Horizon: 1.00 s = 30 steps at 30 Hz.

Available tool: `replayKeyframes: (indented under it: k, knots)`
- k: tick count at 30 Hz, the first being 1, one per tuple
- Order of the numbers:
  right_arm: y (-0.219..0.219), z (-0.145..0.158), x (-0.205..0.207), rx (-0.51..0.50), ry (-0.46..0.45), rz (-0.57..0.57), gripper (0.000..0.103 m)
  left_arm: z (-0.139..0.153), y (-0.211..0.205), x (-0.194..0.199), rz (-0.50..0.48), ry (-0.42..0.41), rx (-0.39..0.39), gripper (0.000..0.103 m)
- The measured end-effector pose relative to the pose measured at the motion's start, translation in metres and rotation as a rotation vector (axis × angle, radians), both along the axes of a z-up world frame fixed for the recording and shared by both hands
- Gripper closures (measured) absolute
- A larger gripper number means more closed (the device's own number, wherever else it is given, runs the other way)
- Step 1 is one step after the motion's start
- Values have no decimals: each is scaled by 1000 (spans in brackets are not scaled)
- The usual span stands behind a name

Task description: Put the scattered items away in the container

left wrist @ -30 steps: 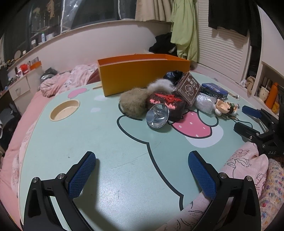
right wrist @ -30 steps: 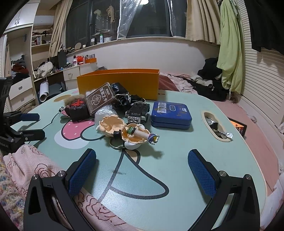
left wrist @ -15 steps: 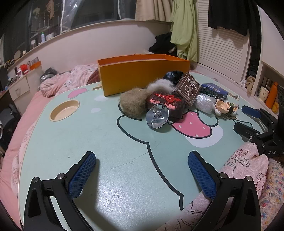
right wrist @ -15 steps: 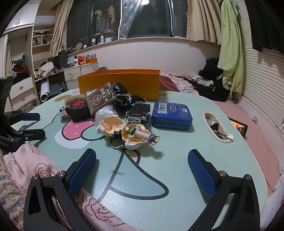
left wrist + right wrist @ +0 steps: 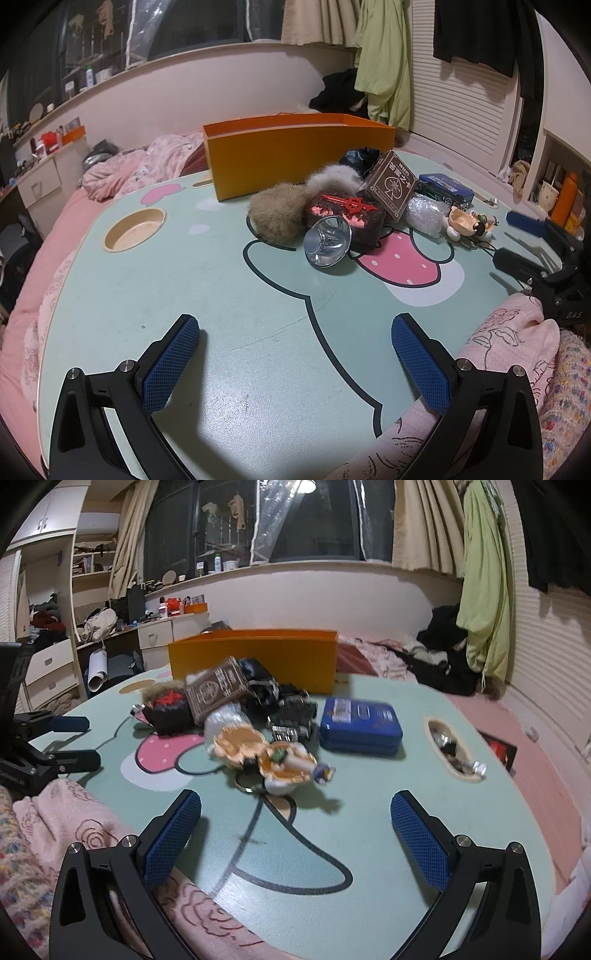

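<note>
An orange box [image 5: 295, 155] was seen standing open-topped at the far edge of the table [image 5: 207, 295], with the scattered items heaped just in front of it. In the heap were found a brown fur ball [image 5: 275, 218] touching a paler grey one [image 5: 334, 177], a dark case with a red emblem [image 5: 345, 218], a shiny metal cup [image 5: 327, 242] lying on its side against that case, a brown card box [image 5: 393, 186] tilted on edge, a silvery wrapped bundle [image 5: 424, 214], a small figure toy [image 5: 469, 225] and a blue tin [image 5: 360, 722] lying flat to the right of the pile.

The left gripper [image 5: 295, 369] was held low over the near part of the table, its blue pads spread wide with nothing between them. The right gripper [image 5: 295, 849] was likewise spread and empty, near the table edge; its view was blurred around the toy.

The table was mint green, printed with a cartoon outline and a pink strawberry [image 5: 397, 260], and a round recess [image 5: 133, 230] was set into its left side. Pink bedding [image 5: 147, 166] lay behind the table and pink floral cloth [image 5: 74, 812] at the near edge. A green garment [image 5: 480, 590] was hung by the curtains, and drawers [image 5: 48, 672] were lined along the left wall.
</note>
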State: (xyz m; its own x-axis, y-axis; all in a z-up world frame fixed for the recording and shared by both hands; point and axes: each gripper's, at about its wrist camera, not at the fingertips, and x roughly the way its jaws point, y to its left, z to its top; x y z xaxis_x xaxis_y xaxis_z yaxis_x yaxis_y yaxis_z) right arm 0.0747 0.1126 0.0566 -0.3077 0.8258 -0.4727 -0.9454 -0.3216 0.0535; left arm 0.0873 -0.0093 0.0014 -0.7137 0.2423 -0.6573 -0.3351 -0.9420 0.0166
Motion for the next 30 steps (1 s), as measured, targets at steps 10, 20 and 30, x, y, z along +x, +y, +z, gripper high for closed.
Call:
replayKeyframes:
  k: [10, 20, 30]
  knots:
    - [23, 19, -17, -38, -81, 0, 0, 0, 0, 1, 0, 0, 0, 0]
    - [47, 25, -27, -147, -79, 24, 0, -1, -1, 1, 0, 0, 0, 0]
    - [35, 11, -32, -193, -76, 115, 67, -1, 0, 2, 0, 0, 1, 0]
